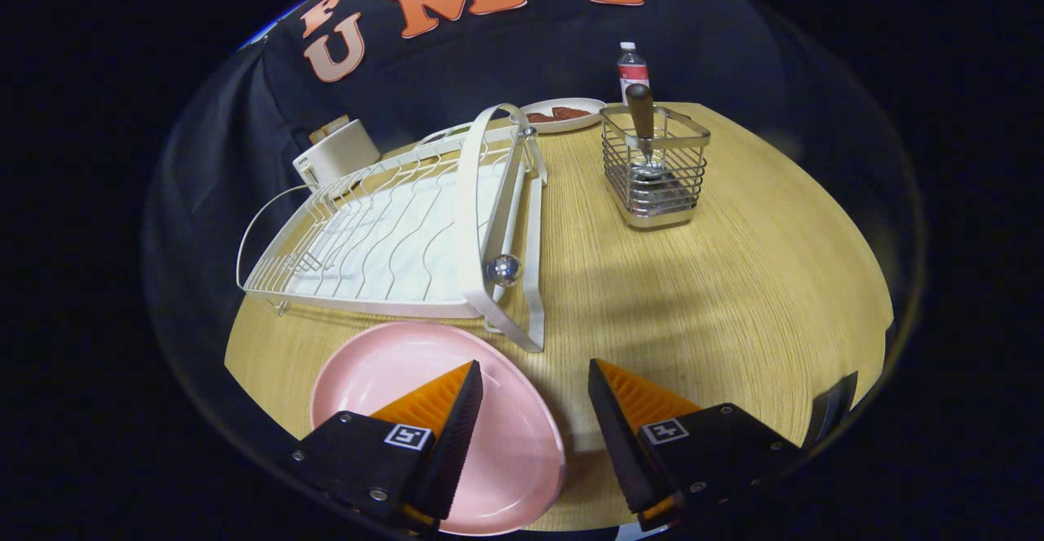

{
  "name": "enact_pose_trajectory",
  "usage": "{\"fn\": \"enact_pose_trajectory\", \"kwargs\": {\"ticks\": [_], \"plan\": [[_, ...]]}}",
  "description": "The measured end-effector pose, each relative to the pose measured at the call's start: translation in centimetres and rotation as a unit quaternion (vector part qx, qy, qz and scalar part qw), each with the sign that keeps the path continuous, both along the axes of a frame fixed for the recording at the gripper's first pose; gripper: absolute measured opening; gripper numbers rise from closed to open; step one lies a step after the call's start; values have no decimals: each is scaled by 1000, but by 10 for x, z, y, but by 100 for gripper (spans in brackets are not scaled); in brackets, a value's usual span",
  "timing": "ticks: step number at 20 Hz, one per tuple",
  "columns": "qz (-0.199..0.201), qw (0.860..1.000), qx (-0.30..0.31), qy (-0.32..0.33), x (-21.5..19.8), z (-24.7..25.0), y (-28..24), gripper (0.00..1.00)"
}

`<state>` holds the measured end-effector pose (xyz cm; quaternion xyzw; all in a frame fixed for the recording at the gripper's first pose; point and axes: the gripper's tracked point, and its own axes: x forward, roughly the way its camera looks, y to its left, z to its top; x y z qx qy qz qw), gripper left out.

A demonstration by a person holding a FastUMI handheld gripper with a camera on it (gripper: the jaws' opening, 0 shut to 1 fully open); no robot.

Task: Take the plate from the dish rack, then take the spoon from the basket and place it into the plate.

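1. Plate [408, 378] is out of the rack [383, 231] and lies flat on the table [693, 296], just in front of the rack, partly under one gripper finger.
2. Gripper [534, 378] is wide open, holding nothing, hovering above the plate's edge.
3. Spoon [643, 129] stands in the basket [655, 170], well beyond the plate and off to the rack's side, handle up.
4. My guess: the spoon is light, stiff, and slick at the metal end. The rounded handle pokes above the basket rim, so I'd pinch there and lift straight up.
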<state>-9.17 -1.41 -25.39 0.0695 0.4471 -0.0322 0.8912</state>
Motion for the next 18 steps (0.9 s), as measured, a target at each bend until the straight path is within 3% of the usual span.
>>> {"fn": "enact_pose_trajectory", "kwargs": {"ticks": [5,10,13,18], "plan": [[-14,999,-13,-48,18,27,-16,79],[17,996,-51,-70,22,41,-20,81],[25,996,-42,-81,21,57,-21,80],[-4,985,-83,-149,54,96,-54,80]]}}
